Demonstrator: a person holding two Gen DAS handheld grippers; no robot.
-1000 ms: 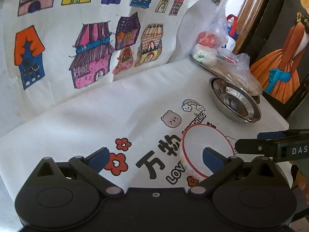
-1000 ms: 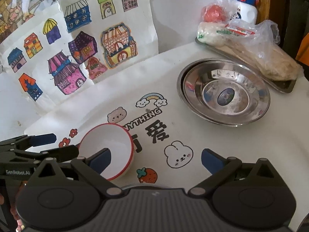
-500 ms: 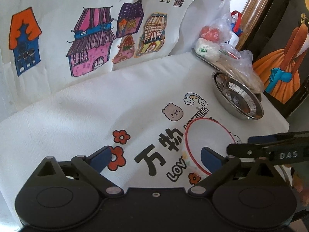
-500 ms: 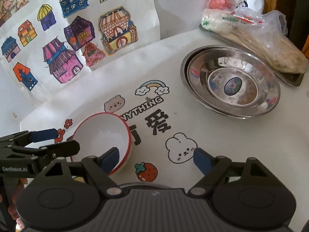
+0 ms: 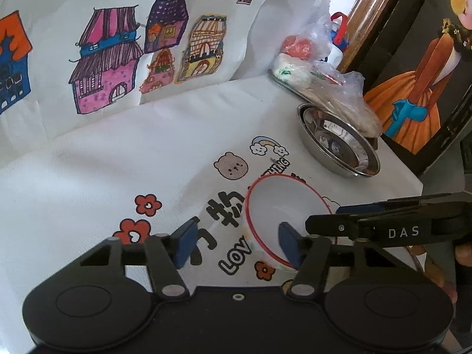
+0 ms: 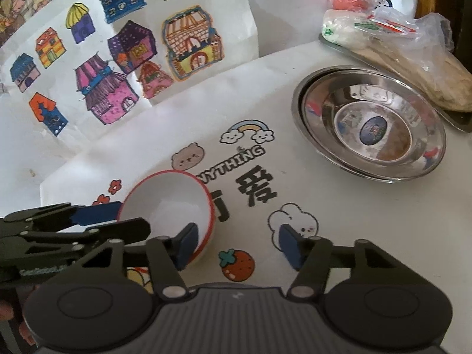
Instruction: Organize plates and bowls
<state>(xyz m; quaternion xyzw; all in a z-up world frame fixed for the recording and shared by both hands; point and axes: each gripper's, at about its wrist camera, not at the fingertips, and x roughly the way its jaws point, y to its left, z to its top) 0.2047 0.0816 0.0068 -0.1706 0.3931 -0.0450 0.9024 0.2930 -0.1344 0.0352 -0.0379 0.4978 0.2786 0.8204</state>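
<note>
The white bowl with a red rim (image 6: 166, 206) sits on the white cloth (image 6: 324, 221) at about 9 o'clock in the right wrist view, and at about 4 o'clock in the left wrist view (image 5: 284, 206). It is tipped a little toward the left gripper, most likely because that tool has a finger inside it. The left gripper (image 5: 237, 244) is partly open, with its right blue pad (image 5: 287, 244) inside the bowl and its left pad out over the cloth, so the near wall of the bowl sits between them. It has not pinched the wall yet, as far as I can tell. The right gripper (image 6: 237, 243) is partly open too, and holds nothing. Its left pad (image 6: 185, 244) is just beside the outside of the bowl, and its right pad is over the bunny picture. The two tools come in low from opposite sides and nearly cross at the bowl. I think both are there to steady it for a pick-up. The shiny metal plates (image 6: 371, 124) are stacked at about 2 o'clock in the right wrist view, well apart from the bowl. That stack looks like a good place for the bowl to go. Behind it, at 1 o'clock, is a tray with plastic bags (image 6: 413, 44).
</note>
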